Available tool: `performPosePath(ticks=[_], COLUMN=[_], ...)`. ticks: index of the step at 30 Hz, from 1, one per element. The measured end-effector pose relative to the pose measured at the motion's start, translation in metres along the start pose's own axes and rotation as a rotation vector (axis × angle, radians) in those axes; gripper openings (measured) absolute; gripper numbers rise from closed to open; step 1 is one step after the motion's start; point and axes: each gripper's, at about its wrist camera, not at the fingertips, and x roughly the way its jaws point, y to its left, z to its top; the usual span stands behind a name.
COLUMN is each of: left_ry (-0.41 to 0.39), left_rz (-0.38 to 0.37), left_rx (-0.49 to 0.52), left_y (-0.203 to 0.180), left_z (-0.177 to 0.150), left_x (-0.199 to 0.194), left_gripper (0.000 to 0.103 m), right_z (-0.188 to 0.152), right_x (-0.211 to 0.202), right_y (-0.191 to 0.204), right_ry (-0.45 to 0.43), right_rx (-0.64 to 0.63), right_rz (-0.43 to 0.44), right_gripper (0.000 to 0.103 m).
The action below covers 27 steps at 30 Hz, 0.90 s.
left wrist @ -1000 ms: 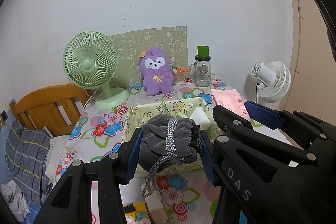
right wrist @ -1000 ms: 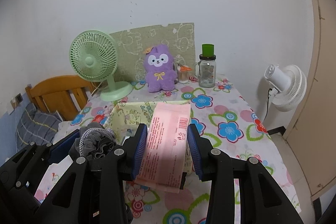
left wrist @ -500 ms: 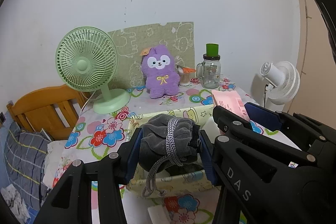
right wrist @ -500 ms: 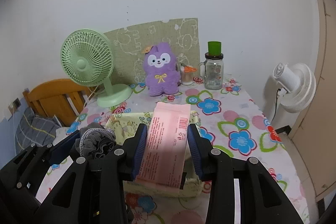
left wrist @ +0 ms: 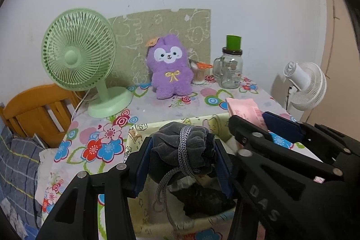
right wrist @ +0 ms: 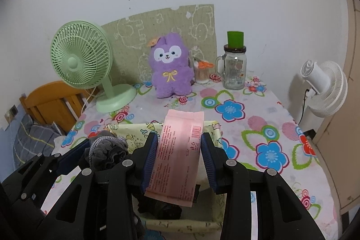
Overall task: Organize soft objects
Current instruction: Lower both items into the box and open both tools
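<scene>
Both hand-held grippers hang side by side over a pale yellow cloth basket (right wrist: 216, 127) on a table with a flowered cloth (right wrist: 258, 118). Left gripper (left wrist: 183, 155): its two blue-padded fingers are clamped on a grey drawstring pouch (left wrist: 180, 145), whose braided cord dangles down toward the basket. Right gripper (right wrist: 178, 154): its fingers are pressed against the sides of a flat pink packet (right wrist: 180, 150), printed with small text and a barcode, which stands lengthwise between them and droops past the pads.

Inside the basket, below the packet, a dark crumpled cloth (right wrist: 162, 206) already lies at the bottom, so some sorting seems done. Neither held item has been let go; both are above the basket's opening, apart from its floor. Lowering and releasing them looks like the step in hand.

At the back of the table, well apart from the basket, a purple plush toy (right wrist: 171, 69) sits upright against a green board, between a green desk fan (right wrist: 81, 60) and a glass jar (right wrist: 234, 69). It is soft and may yet need putting away, though that is a guess.
</scene>
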Motion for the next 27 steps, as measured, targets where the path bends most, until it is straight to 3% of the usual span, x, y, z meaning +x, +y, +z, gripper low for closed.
performPosePath(ticks=[6,8,13,22,24,25,27], left_ry=[0.026,0.034,0.057,0.065,0.071,0.069,0.06], left_rz=[0.022,0.017,0.028,0.065,0.049,0.047,0.054], left_rx=[-0.032,-0.039,-0.043,-0.036,-0.034,-0.035,-0.033], left_y=[0.008,0.01,0.014,0.017,0.018,0.018,0.018], left_z=[-0.001,-0.003,-0.006,-0.015,-0.017,-0.019,-0.02], left_x=[0.026,0.03,0.034,0.023,0.021,0.018,0.013], left_gripper=[0.057,0.075,0.088,0.09,0.093,0.095,0.095], right_z=[-0.001,-0.001,-0.004,-0.01,-0.012,-0.012,-0.014], right_x=[0.019,0.024,0.03,0.035,0.034,0.033,0.028], right_y=[0.003,0.004,0.007,0.015,0.018,0.019,0.021], right_ry=[0.028,0.036,0.049,0.057,0.065,0.066,0.051], right_rx=[-0.028,-0.037,-0.06,-0.067,-0.09,-0.092,-0.09], right_rz=[0.007,0.006,0.018,0.069,0.084,0.089,0.093], right_gripper=[0.043,0.043,0.043,0.045,0.055,0.065,0.071])
